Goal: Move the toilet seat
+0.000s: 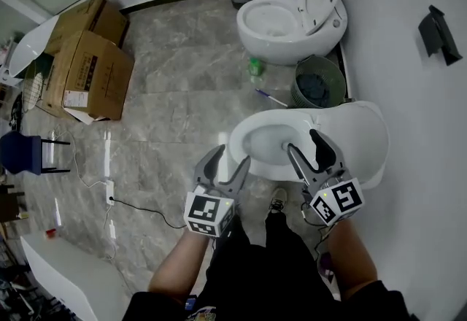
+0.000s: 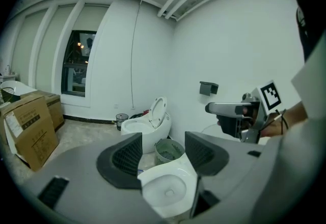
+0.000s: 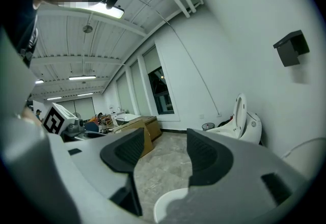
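Note:
A white toilet stands right in front of me, its bowl (image 1: 266,143) open, its seat and lid (image 1: 357,138) raised toward the wall. My left gripper (image 1: 230,159) hovers over the bowl's left rim, open and empty. My right gripper (image 1: 303,141) hangs over the bowl's right side near the raised seat, open, nothing between its fingers. In the left gripper view the bowl (image 2: 165,190) lies below the open left gripper (image 2: 163,152), and the right gripper (image 2: 239,112) shows at the right. The right gripper view looks across the floor past the open right gripper (image 3: 165,152), with the bowl's rim (image 3: 168,206) below.
A second toilet (image 1: 281,24) with its seat up stands farther along the wall. A green bin (image 1: 319,82) sits between the two toilets, a pen (image 1: 271,98) and a green bottle (image 1: 255,66) beside it. Cardboard boxes (image 1: 87,71) and a floor cable (image 1: 139,206) lie left.

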The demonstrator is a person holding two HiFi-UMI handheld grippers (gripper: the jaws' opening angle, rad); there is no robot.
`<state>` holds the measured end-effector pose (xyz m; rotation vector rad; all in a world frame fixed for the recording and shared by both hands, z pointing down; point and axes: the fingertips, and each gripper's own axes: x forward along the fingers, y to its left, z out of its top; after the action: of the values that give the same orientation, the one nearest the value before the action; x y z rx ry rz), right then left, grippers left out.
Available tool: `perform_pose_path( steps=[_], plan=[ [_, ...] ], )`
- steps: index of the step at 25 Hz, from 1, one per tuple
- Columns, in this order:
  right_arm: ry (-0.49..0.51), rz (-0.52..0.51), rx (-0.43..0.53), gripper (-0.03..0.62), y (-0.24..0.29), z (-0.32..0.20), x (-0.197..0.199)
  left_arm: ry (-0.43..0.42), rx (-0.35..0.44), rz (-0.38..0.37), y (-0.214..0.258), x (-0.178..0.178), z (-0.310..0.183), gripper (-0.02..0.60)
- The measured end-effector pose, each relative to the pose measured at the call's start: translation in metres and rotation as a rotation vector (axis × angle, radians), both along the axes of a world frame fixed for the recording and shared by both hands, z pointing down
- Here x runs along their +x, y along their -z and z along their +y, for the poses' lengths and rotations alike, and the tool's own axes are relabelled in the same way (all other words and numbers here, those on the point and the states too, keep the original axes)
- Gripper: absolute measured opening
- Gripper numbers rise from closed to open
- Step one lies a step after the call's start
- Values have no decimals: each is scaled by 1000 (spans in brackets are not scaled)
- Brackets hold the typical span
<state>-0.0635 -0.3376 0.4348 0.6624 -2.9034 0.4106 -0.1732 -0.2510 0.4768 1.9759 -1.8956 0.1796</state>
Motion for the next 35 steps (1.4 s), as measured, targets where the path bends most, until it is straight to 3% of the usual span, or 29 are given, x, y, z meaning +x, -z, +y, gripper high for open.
perform_pose_path(
  steps=[9, 16, 22, 35],
  plan=[
    [-16, 59, -70, 262, -77, 6, -34, -32, -106, 59, -85, -23, 0, 239],
    [-31, 80, -111, 267, -133, 13, -42, -35, -210, 64, -170, -38, 11, 241],
    [-25, 99, -147, 267, -187, 22, -47, -19, -310, 121, -245, -46, 17, 241],
    [1, 163, -155, 268, -303, 42, -57, 34, -392, 213, -396, -57, 22, 241]
  ],
)
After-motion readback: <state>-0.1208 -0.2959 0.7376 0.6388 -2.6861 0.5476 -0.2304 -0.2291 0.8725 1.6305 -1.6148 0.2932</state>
